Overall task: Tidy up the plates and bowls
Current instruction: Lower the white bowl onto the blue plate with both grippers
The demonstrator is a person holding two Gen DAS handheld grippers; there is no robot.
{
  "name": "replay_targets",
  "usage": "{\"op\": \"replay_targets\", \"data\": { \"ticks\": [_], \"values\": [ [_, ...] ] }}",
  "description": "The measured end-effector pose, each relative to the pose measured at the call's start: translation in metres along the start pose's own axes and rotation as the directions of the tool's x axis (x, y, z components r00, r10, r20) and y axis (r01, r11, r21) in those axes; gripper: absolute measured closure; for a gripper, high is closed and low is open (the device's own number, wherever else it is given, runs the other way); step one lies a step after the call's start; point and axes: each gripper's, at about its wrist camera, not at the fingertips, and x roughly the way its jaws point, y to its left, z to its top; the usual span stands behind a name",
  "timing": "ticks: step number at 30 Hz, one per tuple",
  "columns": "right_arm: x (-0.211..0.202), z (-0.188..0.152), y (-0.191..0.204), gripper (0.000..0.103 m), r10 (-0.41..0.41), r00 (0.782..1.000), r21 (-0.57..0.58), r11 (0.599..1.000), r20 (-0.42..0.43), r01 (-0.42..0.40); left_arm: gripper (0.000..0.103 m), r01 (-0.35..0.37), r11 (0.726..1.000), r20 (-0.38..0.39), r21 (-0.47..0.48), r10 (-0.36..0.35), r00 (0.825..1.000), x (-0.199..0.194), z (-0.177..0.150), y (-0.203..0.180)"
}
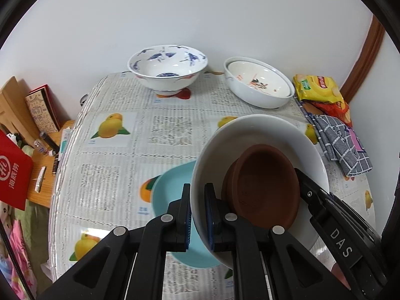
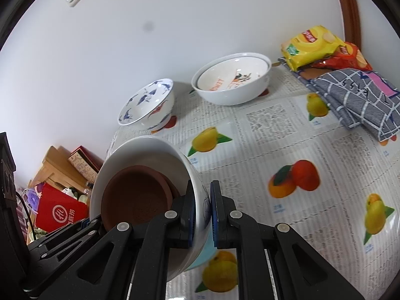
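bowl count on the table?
5, maybe more hidden: blue-patterned bowl at back; two nested white bowls beside it; held white bowl with brown bowl inside.

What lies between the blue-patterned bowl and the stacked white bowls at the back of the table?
Only bare fruit-print tablecloth separates the blue-patterned bowl from the stacked white bowls, shown in both wrist views.

White bowl (image 1: 250, 135) tilted — brown dish (image 1: 265, 187) inside

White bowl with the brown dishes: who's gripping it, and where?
Both grippers: left gripper and right gripper each pinch the white bowl by its rim wall, on opposite sides.
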Motion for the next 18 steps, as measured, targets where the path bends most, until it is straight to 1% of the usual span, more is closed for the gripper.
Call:
{"op": "replay_targets", "data": {
  "ticks": [5, 12, 18],
  "values": [
    [0.011, -0.003, 0.013, 0.092, 0.005, 1.0, -0.017, 1.0, -0.014, -0.005, 0.093, -0.014, 1.0, -0.007, -0.014, 0.014, 1.0, 0.004, -0.001, 0.013],
    [0.029, -0.009, 0.021, 0.092, 0.014, 0.999, -0.021, 1.0, -0.043, -0.015, 0.093, -0.031, 0.999, -0.029, -0.029, 0.031, 0.999, 0.017, -0.005, 0.029],
    [0.044, -0.016, 0.022, 0.093, -0.004, 0.997, -0.022, 1.0, -0.073, 0.002, 0.093, -0.03, 0.999, -0.057, -0.033, 0.028, 0.998, 0.033, -0.009, 0.034]
  ]
}}
